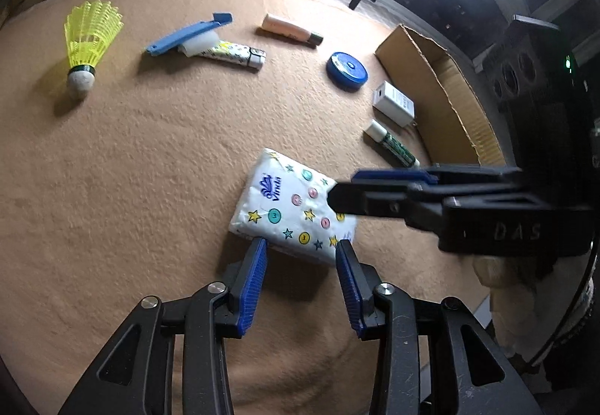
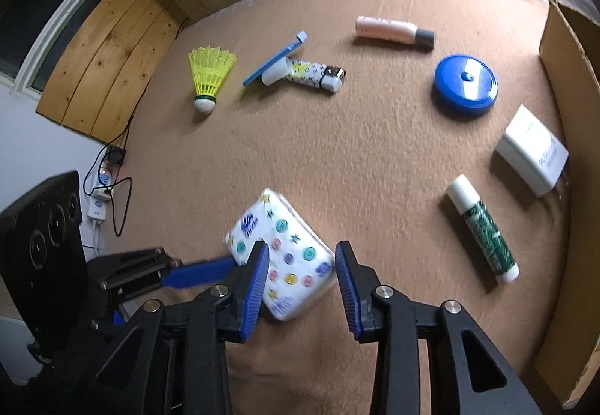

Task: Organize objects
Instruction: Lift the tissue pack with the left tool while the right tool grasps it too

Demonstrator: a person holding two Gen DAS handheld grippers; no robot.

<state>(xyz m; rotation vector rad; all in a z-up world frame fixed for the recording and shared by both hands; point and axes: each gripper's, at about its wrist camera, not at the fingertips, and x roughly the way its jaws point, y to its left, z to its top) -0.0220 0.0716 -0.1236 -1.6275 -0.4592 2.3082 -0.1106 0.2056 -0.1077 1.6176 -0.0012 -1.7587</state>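
A white tissue pack (image 1: 296, 205) printed with stars and coloured dots lies on the tan mat; it also shows in the right wrist view (image 2: 288, 246). My left gripper (image 1: 302, 250) is open, its blue-padded fingers just short of the pack's near edge. My right gripper (image 2: 302, 253) is open over the pack's near corner; in the left wrist view it comes in from the right (image 1: 337, 195) above the pack. Neither gripper holds anything.
On the mat lie a yellow shuttlecock (image 1: 88, 39), a blue clip (image 1: 187, 34), a patterned lighter (image 1: 232, 53), a pink tube (image 1: 290, 30), a blue round tin (image 1: 347, 71), a white adapter (image 1: 393, 103) and a green glue stick (image 1: 393, 148). A cardboard box (image 1: 442, 88) stands at the right.
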